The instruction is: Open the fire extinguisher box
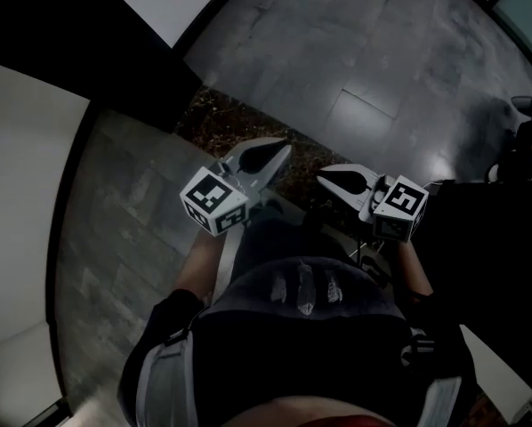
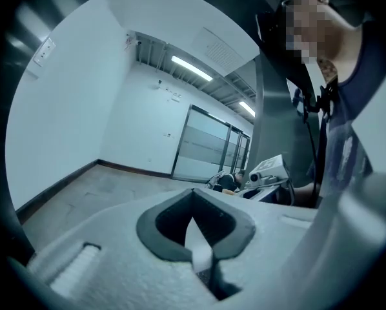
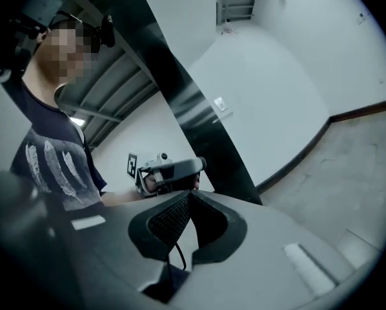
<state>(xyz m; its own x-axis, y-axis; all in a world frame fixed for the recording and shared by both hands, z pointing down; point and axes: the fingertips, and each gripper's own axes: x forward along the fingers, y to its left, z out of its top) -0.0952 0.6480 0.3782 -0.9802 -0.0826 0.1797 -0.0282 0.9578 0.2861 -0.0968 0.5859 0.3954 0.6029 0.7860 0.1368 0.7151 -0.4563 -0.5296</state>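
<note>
No fire extinguisher box shows in any view. I hold both grippers close in front of my torso, above the floor, their tips turned toward each other. In the head view my left gripper [image 1: 268,157] with its marker cube [image 1: 214,201] is left of centre. My right gripper [image 1: 342,181] with its cube [image 1: 399,208] is just right of it. The left gripper [image 2: 193,192] has its jaw tips together with nothing between them. The right gripper [image 3: 192,194] looks the same, tips touching and empty. Each gripper camera sees the other gripper: the right gripper [image 2: 267,170], the left gripper [image 3: 168,168].
Grey stone floor tiles [image 1: 373,69] lie below me, with a dark speckled strip [image 1: 217,123] near my feet. A white wall [image 1: 21,203] runs at the left. A dark column [image 3: 199,121] stands close by. Glass partitions [image 2: 206,144] close the far end, where someone crouches [image 2: 228,181].
</note>
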